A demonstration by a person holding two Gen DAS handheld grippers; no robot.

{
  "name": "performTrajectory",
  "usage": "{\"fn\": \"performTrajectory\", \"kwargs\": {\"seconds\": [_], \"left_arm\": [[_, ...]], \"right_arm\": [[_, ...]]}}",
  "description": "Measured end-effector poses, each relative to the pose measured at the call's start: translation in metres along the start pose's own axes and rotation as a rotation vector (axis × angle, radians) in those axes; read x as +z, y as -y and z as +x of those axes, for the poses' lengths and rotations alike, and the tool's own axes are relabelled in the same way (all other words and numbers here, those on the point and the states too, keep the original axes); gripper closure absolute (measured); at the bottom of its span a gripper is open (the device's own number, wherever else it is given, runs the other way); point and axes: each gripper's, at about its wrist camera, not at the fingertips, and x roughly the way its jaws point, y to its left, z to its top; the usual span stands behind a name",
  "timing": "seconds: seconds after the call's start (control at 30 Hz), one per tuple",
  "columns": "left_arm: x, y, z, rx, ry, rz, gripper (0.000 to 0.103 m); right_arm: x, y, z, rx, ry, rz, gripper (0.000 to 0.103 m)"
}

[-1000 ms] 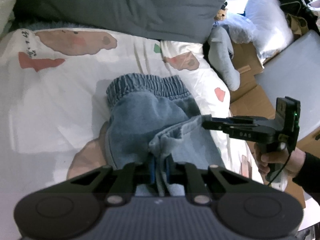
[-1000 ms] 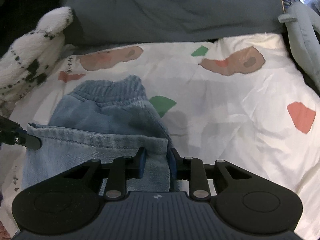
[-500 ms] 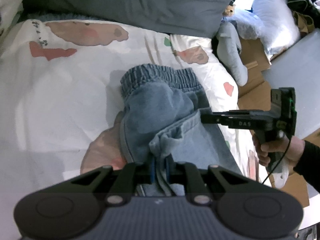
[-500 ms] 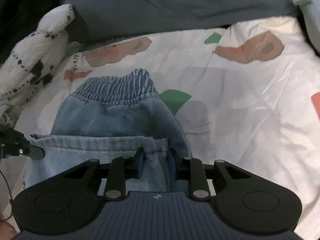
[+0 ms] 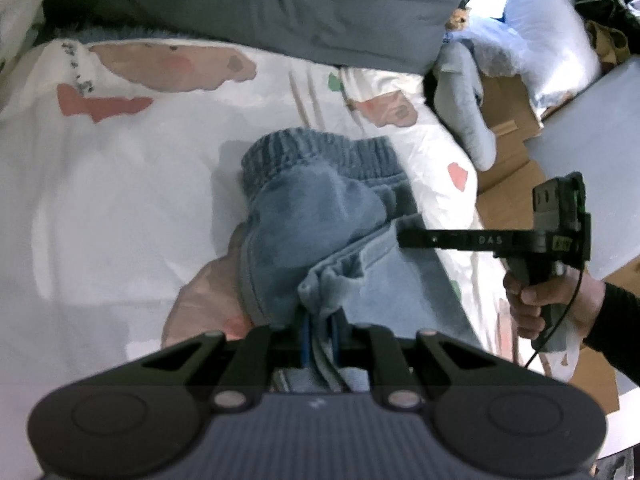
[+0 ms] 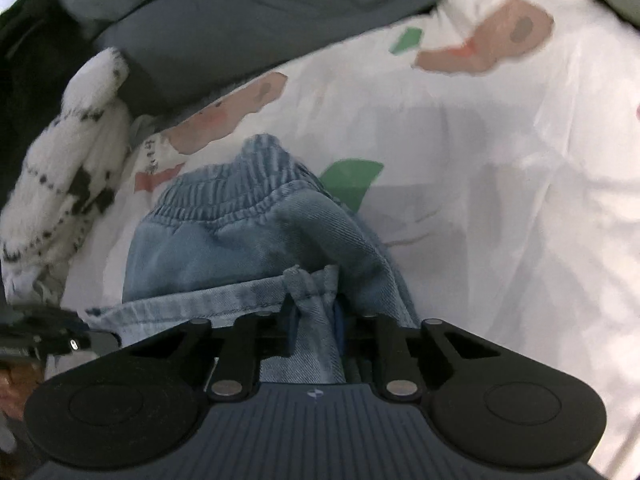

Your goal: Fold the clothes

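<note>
Both fisheye views are daylit and bright: the white bedsheet [image 5: 120, 208] blows out to near-featureless glare at left, with only soft grey shadows beside the denim shorts [image 5: 320, 232]. The right wrist view is motion-smeared, worst on the grey duvet [image 6: 248, 12] and spotted plush toy [image 6: 68, 168] up top. Strong barrel distortion, black vignette corners.

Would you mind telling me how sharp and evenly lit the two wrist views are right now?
Left wrist view: denim pants fairly sharp, white bedsheet overexposed at left, fisheye bending at the edges. Right wrist view: motion blur smears the bedsheet prints and plush toy; the denim hem stays clearer.
</note>
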Motion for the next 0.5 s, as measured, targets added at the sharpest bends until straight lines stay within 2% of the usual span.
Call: {"fn": "performTrajectory", "kwargs": {"seconds": [0.3, 0.5], "left_arm": [[0.019, 0.026, -0.019, -0.060, 0.066, 0.044, 0.093], [0.043, 0.031, -0.014, -0.058, 0.099, 0.068, 0.093]], "right_arm": [[0.015, -0.023, -0.055, -0.071, 0.102, -0.100, 0.090], [0.028, -0.026, -0.073, -0.126, 0.166, -0.105, 0.090]]}}
